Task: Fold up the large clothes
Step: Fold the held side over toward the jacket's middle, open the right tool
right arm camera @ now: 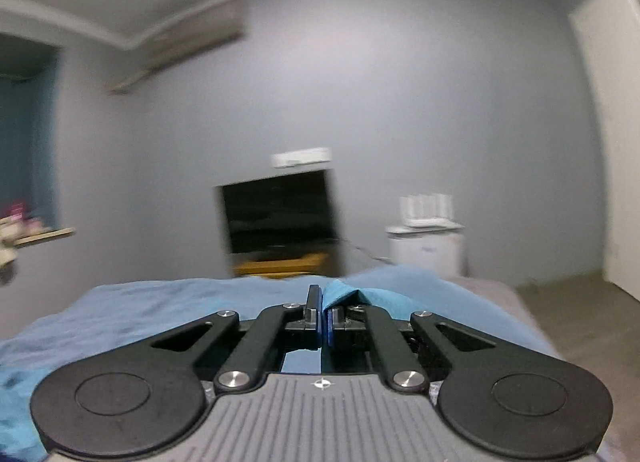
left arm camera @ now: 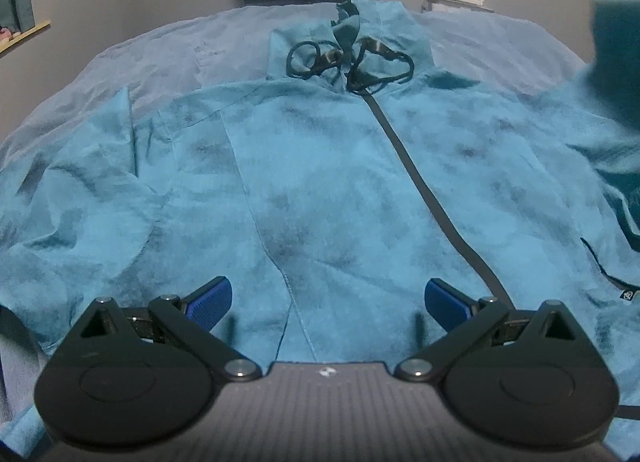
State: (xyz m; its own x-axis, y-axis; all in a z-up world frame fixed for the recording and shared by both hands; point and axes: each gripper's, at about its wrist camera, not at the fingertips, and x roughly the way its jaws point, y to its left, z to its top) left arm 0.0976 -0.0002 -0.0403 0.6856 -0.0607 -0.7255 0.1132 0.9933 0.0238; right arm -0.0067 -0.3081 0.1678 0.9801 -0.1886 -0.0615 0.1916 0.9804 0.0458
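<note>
Low in left wrist frame, my left fingers (left arm camera: pixel 327 298) spread over teal jacket (left arm camera: pixel 320 182) on bed (left arm camera: pixel 140 62); right fingers (right arm camera: pixel 323 320) pinching jacket fabric fold.

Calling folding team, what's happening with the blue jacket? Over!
Left claw open above jacket. Right claw shut on jacket fold. Jacket zipped, flat on bed. Nothing blocking.

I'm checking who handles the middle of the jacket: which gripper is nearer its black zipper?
Left. The left gripper hovers with jaws open over the jacket front, the zipper just beside it. The right gripper is lifted at the side, pinching a fold of fabric.
</note>
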